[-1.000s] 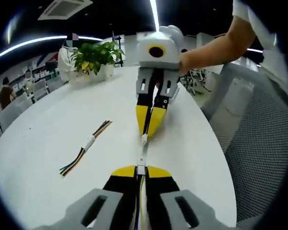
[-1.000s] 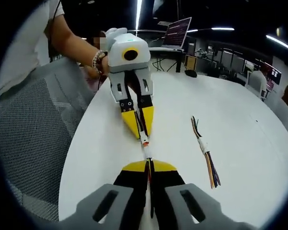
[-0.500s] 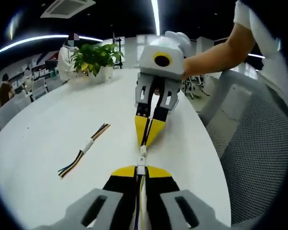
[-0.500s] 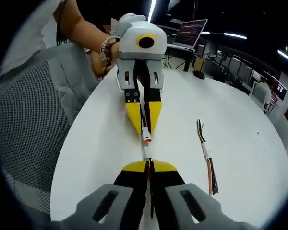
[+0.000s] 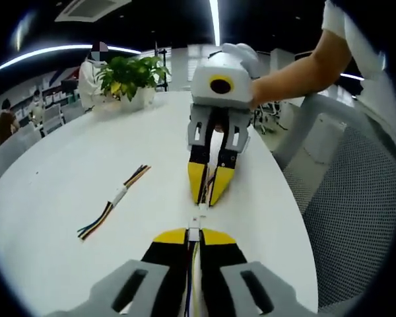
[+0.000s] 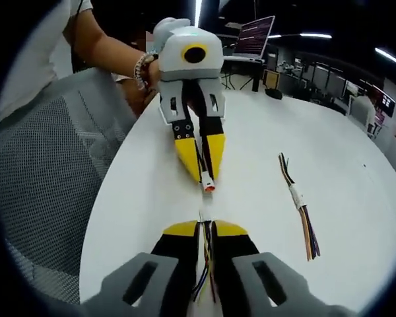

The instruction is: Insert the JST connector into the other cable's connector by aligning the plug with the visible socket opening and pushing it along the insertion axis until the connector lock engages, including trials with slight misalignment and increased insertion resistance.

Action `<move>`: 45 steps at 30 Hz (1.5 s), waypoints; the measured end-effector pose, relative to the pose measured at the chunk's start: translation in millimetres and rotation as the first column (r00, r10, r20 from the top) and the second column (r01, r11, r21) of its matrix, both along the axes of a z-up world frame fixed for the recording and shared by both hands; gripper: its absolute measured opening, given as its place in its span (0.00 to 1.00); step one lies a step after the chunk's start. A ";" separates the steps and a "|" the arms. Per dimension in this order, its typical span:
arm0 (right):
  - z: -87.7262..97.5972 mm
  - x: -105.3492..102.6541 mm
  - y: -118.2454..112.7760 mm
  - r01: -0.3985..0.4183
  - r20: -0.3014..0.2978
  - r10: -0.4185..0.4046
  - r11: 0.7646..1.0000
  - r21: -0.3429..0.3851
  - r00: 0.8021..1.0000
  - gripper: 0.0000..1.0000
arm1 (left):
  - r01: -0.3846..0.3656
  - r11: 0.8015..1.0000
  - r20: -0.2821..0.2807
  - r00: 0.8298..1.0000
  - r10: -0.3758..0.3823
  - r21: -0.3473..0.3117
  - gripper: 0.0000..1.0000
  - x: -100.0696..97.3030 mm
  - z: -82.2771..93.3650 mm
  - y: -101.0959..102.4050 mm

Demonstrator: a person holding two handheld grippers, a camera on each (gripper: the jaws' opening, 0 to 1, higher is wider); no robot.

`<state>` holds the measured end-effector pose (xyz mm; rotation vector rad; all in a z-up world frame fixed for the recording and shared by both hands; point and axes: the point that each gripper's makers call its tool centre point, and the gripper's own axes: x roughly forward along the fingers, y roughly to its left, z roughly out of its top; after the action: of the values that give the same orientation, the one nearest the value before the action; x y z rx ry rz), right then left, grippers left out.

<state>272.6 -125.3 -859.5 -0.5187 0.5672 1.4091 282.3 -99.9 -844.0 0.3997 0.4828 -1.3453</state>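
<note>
Plug: white, held at the tips of the left gripper (image 5: 193, 239), its nose toward the socket (image 6: 208, 182); in the left gripper view the plug (image 5: 194, 232) sat just past the yellow tips.
Socket: white body with an orange end, sticking out of the left-hand gripper as seen in the right gripper view; which connector each claw held is my reading, since both are small.
Gap: the two connectors stood near but apart, facing each other over the table (image 5: 66, 198).
Axis: both long axes lay roughly on one line, tip to tip; the far connector looked slightly off to one side, so a small sideways correction seemed needed before pushing.
Left claw: jaws together, clamped on its cable (image 5: 195, 277) with the connector in front.
Right claw: right gripper (image 6: 206, 234) jaws together on its own cable, wires trailing back between them.
Nearer hand: neither clearly; both were about equally far from the meeting point.
Around: a spare wire bundle (image 5: 112, 210) lay well aside of the socket line; a plant (image 5: 129, 79) stood far beyond.
In the way: nothing between the two tips.
</note>
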 end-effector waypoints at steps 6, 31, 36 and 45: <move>0.0 -0.1 4.5 -0.015 0.020 0.015 1.000 0.006 1.000 0.05 | 0.004 1.000 0.006 1.000 -0.004 0.009 0.00 0.0 -1.1 1.1; 11.4 3.1 16.9 -0.080 0.090 0.087 0.994 -0.073 0.992 0.04 | 0.029 0.999 0.027 0.999 -0.030 0.031 0.00 -1.8 -0.5 -2.3; 4.5 0.3 18.8 -0.106 0.081 0.116 0.987 -0.117 0.990 0.04 | 0.065 0.994 0.054 0.996 -0.070 0.085 0.00 -5.3 -6.6 -3.6; 8.4 4.6 23.2 -0.075 0.042 0.079 0.994 -0.082 0.996 0.03 | 0.063 0.994 0.072 0.995 -0.069 0.089 0.00 -0.6 -2.7 -2.8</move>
<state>277.2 -102.1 -851.1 -0.6408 0.5742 1.4482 281.7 -102.7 -846.7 0.5398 0.4701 -1.3712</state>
